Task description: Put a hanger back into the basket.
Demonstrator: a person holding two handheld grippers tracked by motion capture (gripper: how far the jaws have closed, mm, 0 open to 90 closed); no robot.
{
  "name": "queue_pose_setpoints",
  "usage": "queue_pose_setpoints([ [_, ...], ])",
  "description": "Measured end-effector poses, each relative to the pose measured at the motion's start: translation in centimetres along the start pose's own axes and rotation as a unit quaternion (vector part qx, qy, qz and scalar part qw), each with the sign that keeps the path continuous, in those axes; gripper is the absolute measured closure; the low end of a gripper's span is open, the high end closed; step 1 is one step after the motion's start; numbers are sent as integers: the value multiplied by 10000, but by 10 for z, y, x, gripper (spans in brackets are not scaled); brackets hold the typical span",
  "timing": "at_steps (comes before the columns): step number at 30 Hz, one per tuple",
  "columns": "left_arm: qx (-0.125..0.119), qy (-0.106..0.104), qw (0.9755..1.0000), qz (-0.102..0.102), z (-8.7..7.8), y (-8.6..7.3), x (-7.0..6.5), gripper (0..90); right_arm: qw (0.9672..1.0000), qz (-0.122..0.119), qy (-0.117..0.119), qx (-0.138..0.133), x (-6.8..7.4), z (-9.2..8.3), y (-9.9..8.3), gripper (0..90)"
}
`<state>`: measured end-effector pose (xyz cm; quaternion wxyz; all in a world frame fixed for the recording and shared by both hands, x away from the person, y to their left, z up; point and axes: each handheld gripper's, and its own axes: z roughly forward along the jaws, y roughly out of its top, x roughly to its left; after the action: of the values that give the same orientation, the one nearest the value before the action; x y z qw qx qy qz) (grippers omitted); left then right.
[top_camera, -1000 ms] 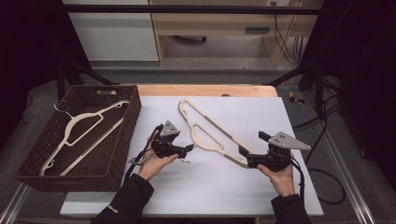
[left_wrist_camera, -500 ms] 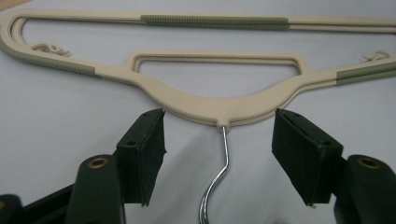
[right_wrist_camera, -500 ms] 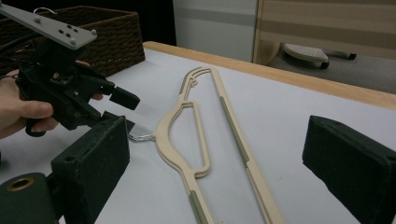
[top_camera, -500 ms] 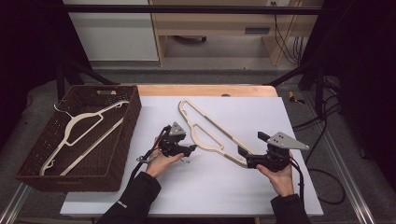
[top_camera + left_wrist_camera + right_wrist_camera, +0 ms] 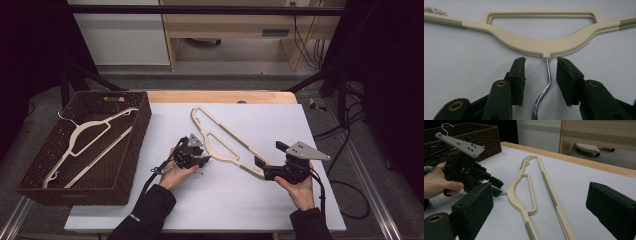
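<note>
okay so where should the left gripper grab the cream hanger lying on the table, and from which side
Take the hanger by its thin metal hook stem, just below the neck. Come in level from the hook side: the stem already stands between the left gripper's fingers, which have just been closing and do not yet press it.

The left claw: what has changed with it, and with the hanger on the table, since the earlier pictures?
The left claw moved in toward the neck of the hanger on the table and its jaws have just been closing; the metal hook is now between them, but the pads do not press on it. The hanger, the right claw, and the basket with its hanger stayed as they were.
</note>
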<state>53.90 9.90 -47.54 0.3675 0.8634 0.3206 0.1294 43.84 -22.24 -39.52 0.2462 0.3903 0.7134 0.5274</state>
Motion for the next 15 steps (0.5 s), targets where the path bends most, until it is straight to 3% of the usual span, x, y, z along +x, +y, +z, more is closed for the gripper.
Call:
queue_pose_setpoints([
  [9,95,-108,9999,-26,1,1,0,751,10000,-3,5,39,1,2,-1,77],
  [15,202,-160,9996,138,1,3,-4,864,10000,0,3,51,1,2,-1,78],
])
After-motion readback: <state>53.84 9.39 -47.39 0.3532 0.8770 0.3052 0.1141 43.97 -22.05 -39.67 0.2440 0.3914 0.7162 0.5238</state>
